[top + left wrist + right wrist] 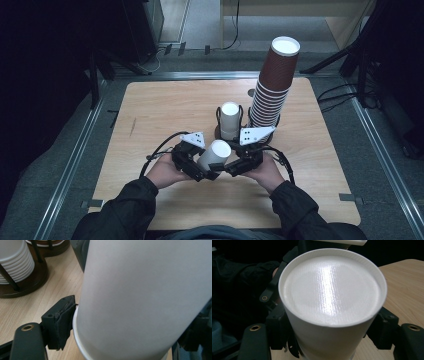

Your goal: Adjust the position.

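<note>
Both grippers pinch one white paper cup (214, 156), bottom-up and tilted, over the table's (150, 115) near edge: left gripper (200, 172) clamps its rim end, right gripper (223, 169) its wall. Light, thin-walled and crushable; grip gently by the stiffer rim or base. Behind: a holder (229, 131) with white cups, then a tall brown cup stack (274, 85).
</note>
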The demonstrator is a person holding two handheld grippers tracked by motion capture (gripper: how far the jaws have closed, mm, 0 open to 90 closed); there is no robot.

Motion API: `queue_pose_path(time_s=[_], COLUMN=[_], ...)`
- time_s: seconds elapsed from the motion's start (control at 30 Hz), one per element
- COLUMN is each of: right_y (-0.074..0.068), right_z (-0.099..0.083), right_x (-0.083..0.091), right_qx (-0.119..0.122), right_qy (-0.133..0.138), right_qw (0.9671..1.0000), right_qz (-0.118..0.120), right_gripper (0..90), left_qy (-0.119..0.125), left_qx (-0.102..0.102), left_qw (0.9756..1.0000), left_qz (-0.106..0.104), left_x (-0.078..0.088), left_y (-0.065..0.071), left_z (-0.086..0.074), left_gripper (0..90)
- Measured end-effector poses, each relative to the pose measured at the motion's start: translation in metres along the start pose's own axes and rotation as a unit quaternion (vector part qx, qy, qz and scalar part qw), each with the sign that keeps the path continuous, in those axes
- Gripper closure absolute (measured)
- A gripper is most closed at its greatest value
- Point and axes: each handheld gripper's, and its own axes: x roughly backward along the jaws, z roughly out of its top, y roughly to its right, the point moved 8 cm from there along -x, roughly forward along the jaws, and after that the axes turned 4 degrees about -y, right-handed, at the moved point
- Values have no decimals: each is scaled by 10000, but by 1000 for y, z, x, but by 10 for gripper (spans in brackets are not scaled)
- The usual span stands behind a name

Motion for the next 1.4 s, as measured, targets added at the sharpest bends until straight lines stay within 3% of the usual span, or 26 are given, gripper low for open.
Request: queue_pose_path(time_s=[0.03,0.43,0.57,0.93,1.1,1.2,1.4], right_y=[0,-1,-1,1,6,9,11], right_z=[0,-2,-1,1,-3,-10,-21], right_x=[0,-1,-2,5,10,9,5], right_qx=[-5,5,70,-74,-92,-48,-33], right_qy=[-13,-178,-275,-373,-609,-885,-1300], right_qw=[10000,9998,9994,9990,9975,9950,9899], right_qz=[-12,-91,-212,-217,-342,-449,-570], right_gripper=[300,295,241,198,193,193,193], left_qy=[0,-93,-36,-84,-162,-237,-629], left_qx=[0,-26,9,53,69,46,-25], left_qw=[10000,9999,10000,9999,9998,9995,9967], left_qz=[0,-44,-55,-135,91,208,516], left_x=[0,-1,1,12,28,31,35], left_y=[0,1,-1,-6,-14,-16,-22], left_z=[0,-1,0,-5,-10,-12,-18], left_gripper=[211,230,234,249,252,254,254])
